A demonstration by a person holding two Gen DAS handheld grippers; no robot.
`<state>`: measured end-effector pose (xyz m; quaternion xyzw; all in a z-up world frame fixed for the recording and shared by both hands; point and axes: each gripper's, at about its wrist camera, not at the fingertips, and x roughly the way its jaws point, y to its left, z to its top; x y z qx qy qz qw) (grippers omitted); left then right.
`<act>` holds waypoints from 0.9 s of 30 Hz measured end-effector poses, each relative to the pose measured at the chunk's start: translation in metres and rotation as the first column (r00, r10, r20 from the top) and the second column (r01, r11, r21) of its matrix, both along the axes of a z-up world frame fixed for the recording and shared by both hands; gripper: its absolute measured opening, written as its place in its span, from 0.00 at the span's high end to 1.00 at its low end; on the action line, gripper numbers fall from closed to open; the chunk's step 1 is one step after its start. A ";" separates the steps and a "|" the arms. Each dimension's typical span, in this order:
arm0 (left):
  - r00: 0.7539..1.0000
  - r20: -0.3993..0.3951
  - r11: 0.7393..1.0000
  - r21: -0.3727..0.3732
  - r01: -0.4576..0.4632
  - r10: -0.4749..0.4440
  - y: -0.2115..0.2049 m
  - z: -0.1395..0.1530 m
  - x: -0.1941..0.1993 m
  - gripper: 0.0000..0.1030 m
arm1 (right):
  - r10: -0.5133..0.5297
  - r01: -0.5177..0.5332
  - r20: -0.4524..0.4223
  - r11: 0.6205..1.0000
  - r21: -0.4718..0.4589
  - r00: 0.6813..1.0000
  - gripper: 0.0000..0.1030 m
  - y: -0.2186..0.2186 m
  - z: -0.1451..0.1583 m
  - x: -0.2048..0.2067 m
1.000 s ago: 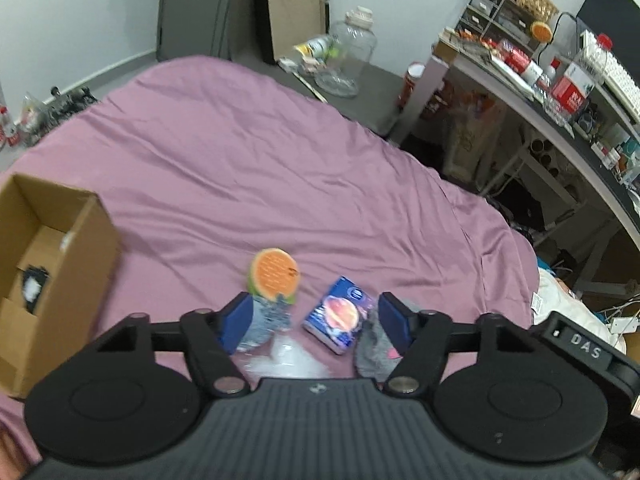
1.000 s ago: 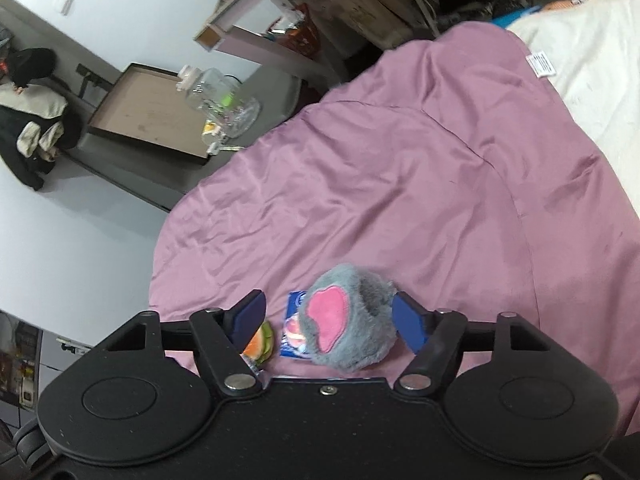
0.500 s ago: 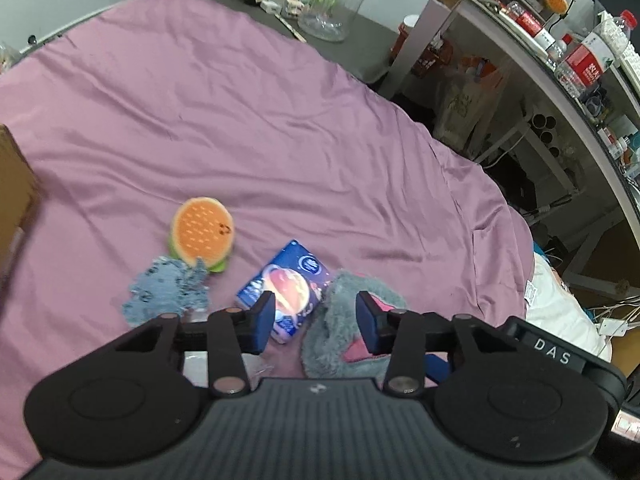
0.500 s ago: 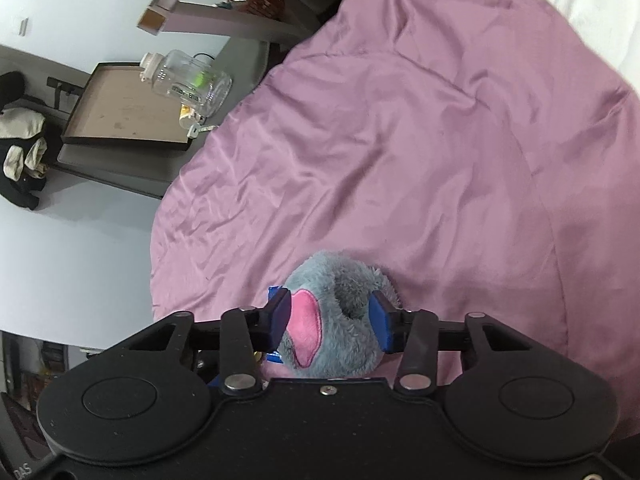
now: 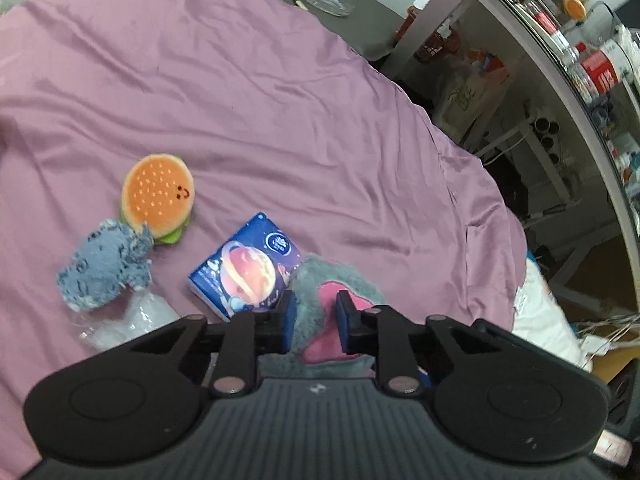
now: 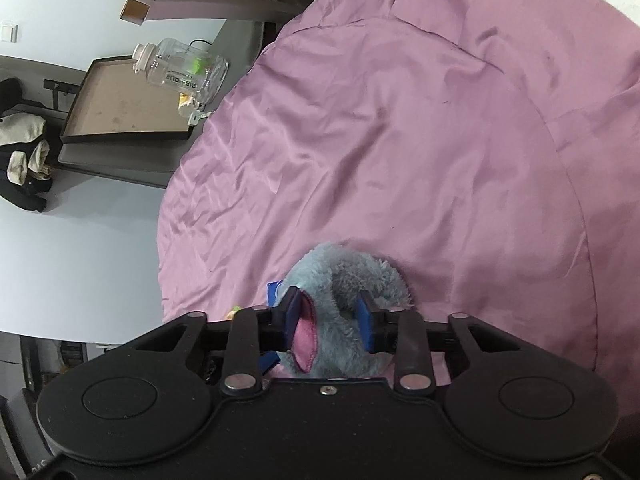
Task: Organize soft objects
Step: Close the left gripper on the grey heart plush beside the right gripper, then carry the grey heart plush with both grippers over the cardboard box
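Observation:
A grey plush toy with pink ears (image 5: 340,304) (image 6: 344,312) lies on the purple bedsheet (image 5: 280,120). My left gripper (image 5: 314,320) is nearly shut around one of its ears. My right gripper (image 6: 328,318) is shut on the same grey plush toy from the other side. A blue tissue pack with a planet print (image 5: 246,266) lies just left of the toy. A plush hamburger (image 5: 158,198) and a blue-grey fuzzy cloth (image 5: 106,264) lie further left, with a clear plastic bag (image 5: 132,320) below the cloth.
A desk with bottles and clutter (image 5: 560,60) runs along the right of the bed. A clear plastic jar (image 6: 182,70) and a brown tray (image 6: 124,100) sit on the floor beyond the bed. A white pillow (image 5: 544,320) lies at the right.
Both grippers have closed in on the grey plush toy. The left gripper moved right, from over the cloth and tissue pack to the toy, and narrowed. The cardboard box left the left view.

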<state>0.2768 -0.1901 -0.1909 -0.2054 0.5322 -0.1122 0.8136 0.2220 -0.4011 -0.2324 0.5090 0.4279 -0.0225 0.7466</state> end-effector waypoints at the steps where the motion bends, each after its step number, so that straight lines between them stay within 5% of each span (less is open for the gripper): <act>1: 1.000 -0.003 1.000 -0.007 -0.007 0.007 0.000 0.000 0.000 0.83 | 0.002 -0.002 0.006 1.000 0.010 1.000 0.82 0.000 0.000 0.000; 27: 0.993 0.114 0.997 -0.078 -0.003 0.012 0.049 0.068 -0.042 0.95 | 0.048 -0.033 0.199 0.997 -0.076 0.979 0.89 0.045 0.073 -0.038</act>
